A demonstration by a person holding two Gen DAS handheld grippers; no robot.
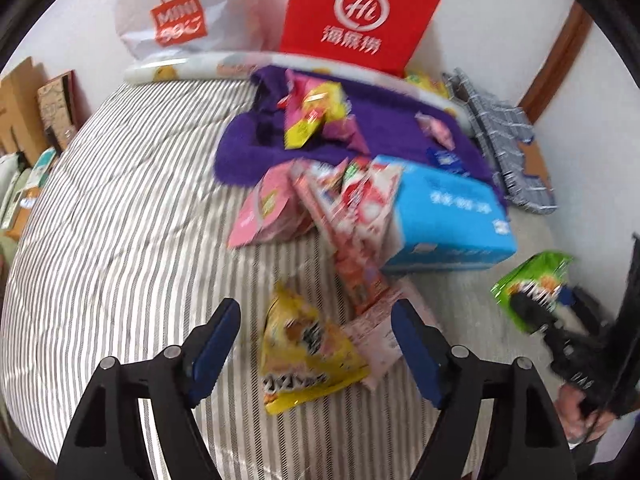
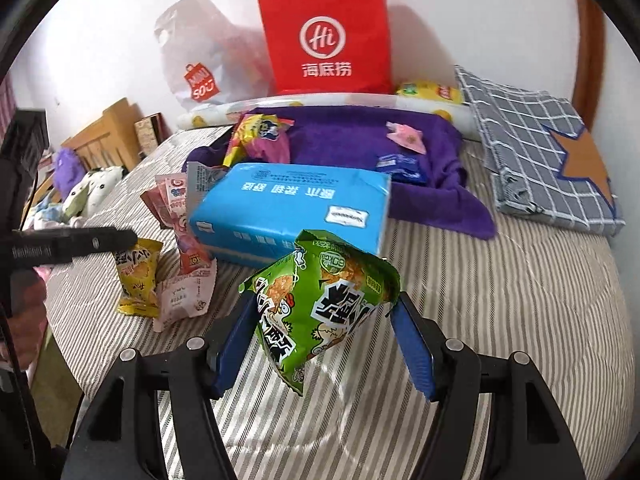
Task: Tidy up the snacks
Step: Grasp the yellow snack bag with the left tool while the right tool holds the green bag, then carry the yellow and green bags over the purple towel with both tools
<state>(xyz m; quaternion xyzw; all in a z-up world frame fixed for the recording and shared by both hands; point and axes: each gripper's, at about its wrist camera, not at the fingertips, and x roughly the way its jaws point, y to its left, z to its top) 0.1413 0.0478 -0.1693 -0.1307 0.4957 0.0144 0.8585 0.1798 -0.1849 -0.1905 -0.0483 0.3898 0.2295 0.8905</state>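
Observation:
My left gripper is open above the striped bed, its fingers either side of a yellow snack bag that lies on the cover, apart from both pads. A pink-white packet lies against the yellow bag. My right gripper is shut on a green snack bag and holds it above the bed; the bag also shows in the left wrist view. Red and pink snack packets are piled beside a blue tissue pack. More snacks lie on a purple towel.
A red paper bag and a white plastic bag stand against the wall. A grey checked cloth bag lies at the right. Cardboard boxes and plush toys sit past the bed's left edge.

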